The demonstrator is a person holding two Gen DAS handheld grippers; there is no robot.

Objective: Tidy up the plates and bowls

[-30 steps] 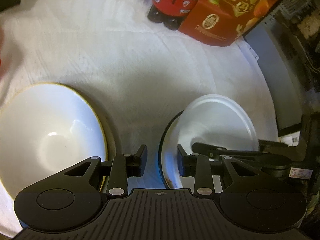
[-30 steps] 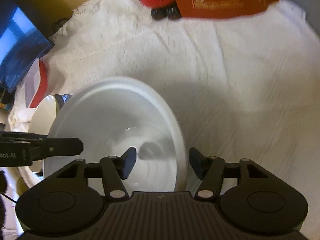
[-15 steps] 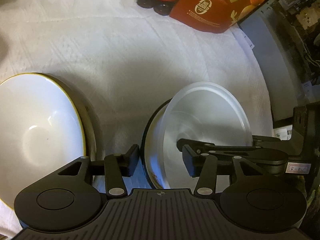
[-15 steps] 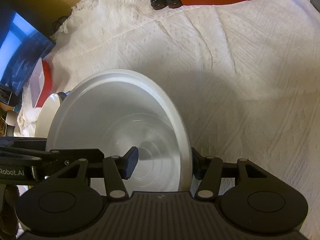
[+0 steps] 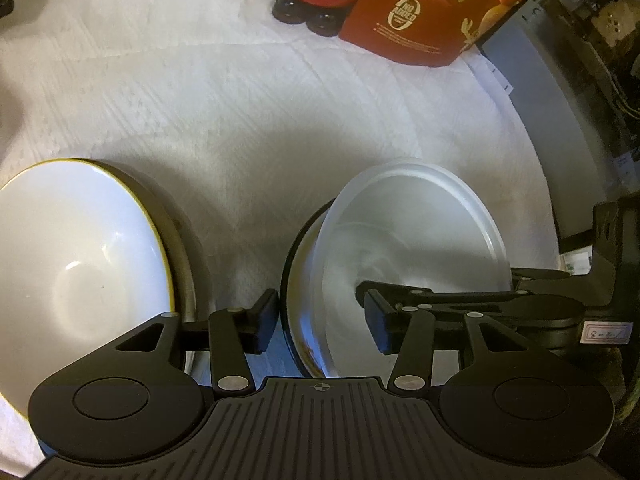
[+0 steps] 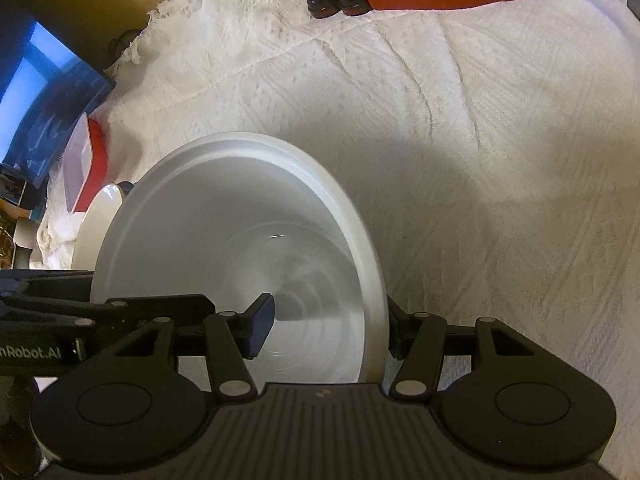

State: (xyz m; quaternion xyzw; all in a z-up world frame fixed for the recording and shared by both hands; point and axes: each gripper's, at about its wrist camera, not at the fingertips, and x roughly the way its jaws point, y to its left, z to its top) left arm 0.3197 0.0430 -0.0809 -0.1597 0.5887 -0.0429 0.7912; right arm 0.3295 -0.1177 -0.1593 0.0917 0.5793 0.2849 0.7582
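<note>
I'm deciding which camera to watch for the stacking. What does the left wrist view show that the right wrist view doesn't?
Only the left wrist view shows the yellow-rimmed bowl and the dark-rimmed dish under the translucent bowl. Only the right wrist view shows the blue screen and the red and white container. Both show the translucent bowl, both grippers, the white cloth and the red carton.

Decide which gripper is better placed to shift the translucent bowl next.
Probably right: the right gripper straddles the rim of the translucent bowl, one finger inside, one outside. The left gripper has just opened its jaws, which press on nothing.
</note>
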